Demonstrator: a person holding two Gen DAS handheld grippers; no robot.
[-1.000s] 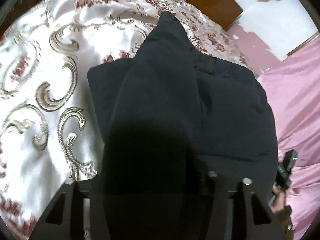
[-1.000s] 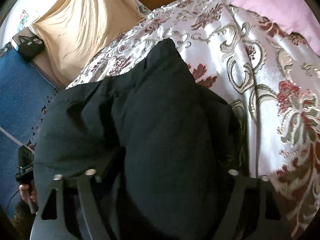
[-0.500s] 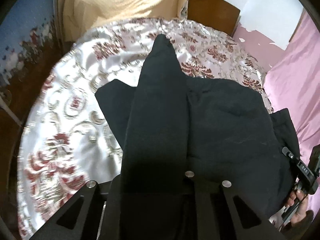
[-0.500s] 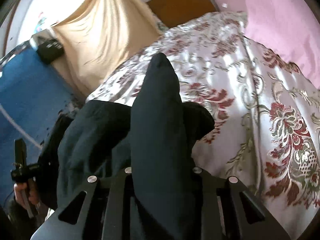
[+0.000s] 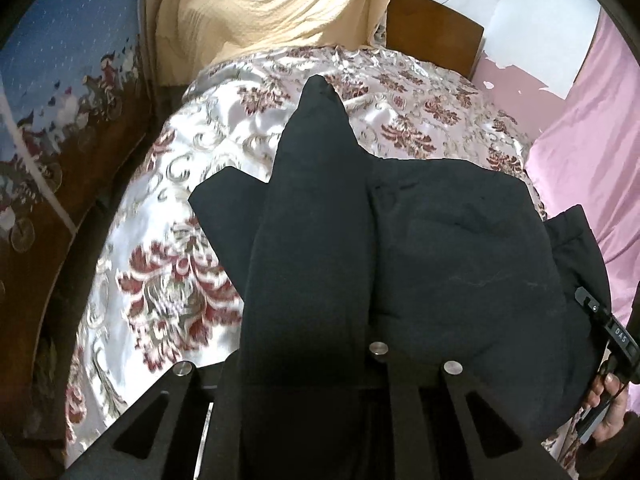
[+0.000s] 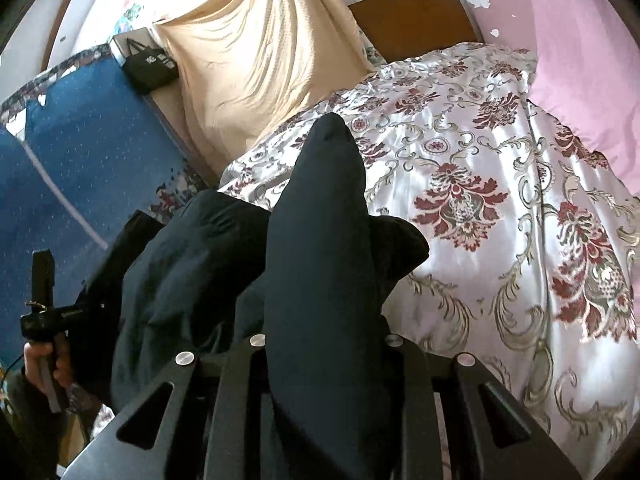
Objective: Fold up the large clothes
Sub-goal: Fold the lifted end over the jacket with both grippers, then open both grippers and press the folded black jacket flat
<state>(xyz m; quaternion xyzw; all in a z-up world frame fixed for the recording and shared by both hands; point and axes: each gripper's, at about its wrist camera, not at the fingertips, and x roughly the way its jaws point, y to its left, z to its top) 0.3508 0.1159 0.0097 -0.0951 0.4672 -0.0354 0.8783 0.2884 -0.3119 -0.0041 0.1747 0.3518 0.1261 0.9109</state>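
Both grippers, left gripper [image 5: 316,360] and right gripper [image 6: 324,344], pinch the black garment [image 5: 460,248] mid-frame, lifting an edge off the bedspread [image 6: 500,240], probably to fold it.

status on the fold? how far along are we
Early. Done: both tongs have pinched the black garment; the left tongs and right tongs are each shut on a bunch of it. In hand: the cloth hangs lifted over the floral bedspread, draped and bunched, not flat. Left: no neat fold is visible yet, so laying it out, folding and smoothing all remain.
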